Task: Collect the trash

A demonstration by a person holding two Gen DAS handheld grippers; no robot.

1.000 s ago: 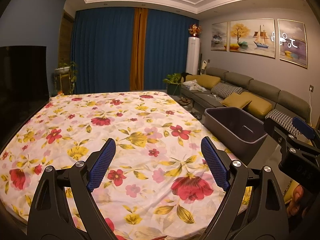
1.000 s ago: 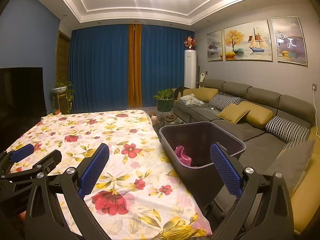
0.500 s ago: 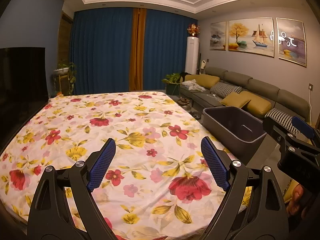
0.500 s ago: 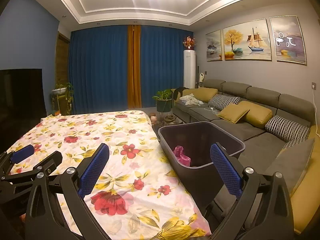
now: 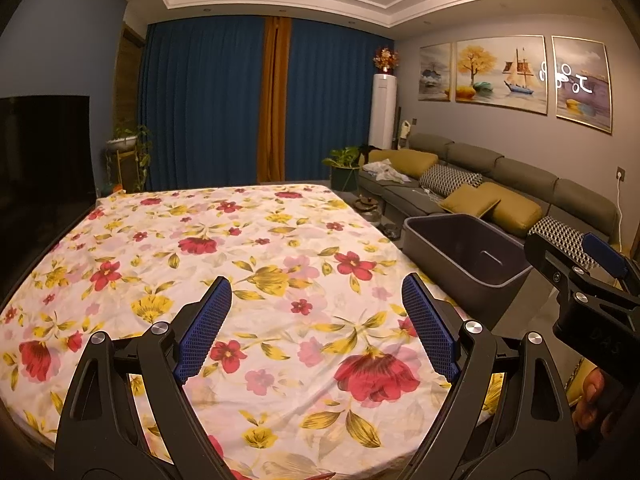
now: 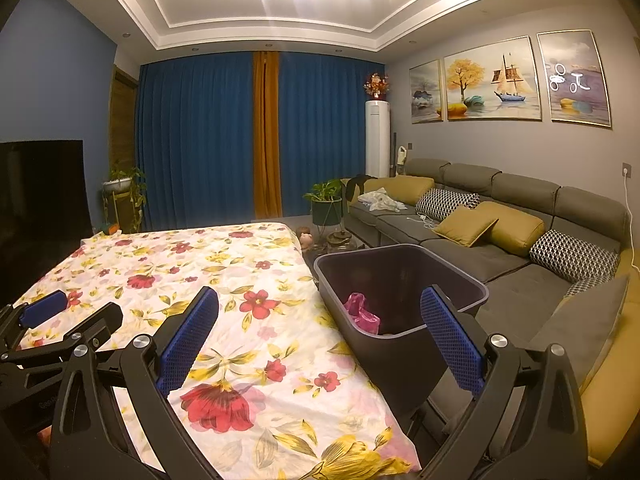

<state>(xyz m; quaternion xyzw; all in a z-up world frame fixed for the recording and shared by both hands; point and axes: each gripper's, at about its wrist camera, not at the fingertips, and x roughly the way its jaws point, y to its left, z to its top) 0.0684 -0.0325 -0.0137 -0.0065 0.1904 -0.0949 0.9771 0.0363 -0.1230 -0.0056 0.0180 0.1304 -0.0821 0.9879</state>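
A wide surface (image 5: pixel 256 264) fills the middle of the room, covered with a white cloth (image 6: pixel 224 280) printed with red and yellow flowers. The cloth lies fairly flat, with light wrinkles.

The left gripper (image 5: pixel 316 320) hovers over the near part of the cloth with its blue-padded fingers (image 5: pixel 204 330) far apart and nothing between them. The right gripper (image 6: pixel 320 332) is also spread wide and holds nothing; it hangs over the right edge of the surface, pointing toward a dark grey bin (image 6: pixel 404 276).

The bin stands just beside the right edge of the surface, between it and a long grey sofa (image 6: pixel 516 216). Inside the bin, near its front wall, lies a crumpled pink piece of trash (image 6: pixel 362 312).

The sofa carries mustard cushions (image 6: pixel 508 226) and black-and-white patterned cushions (image 6: pixel 572 256). Three paintings (image 6: pixel 494 80) hang on the wall above it. At the far end are dark blue curtains (image 6: pixel 200 140) with an orange strip (image 6: pixel 266 132) in the middle, a white standing air conditioner (image 6: pixel 377 138), and a potted plant (image 6: pixel 326 198). A dark television screen (image 5: pixel 42 148) is on the left.
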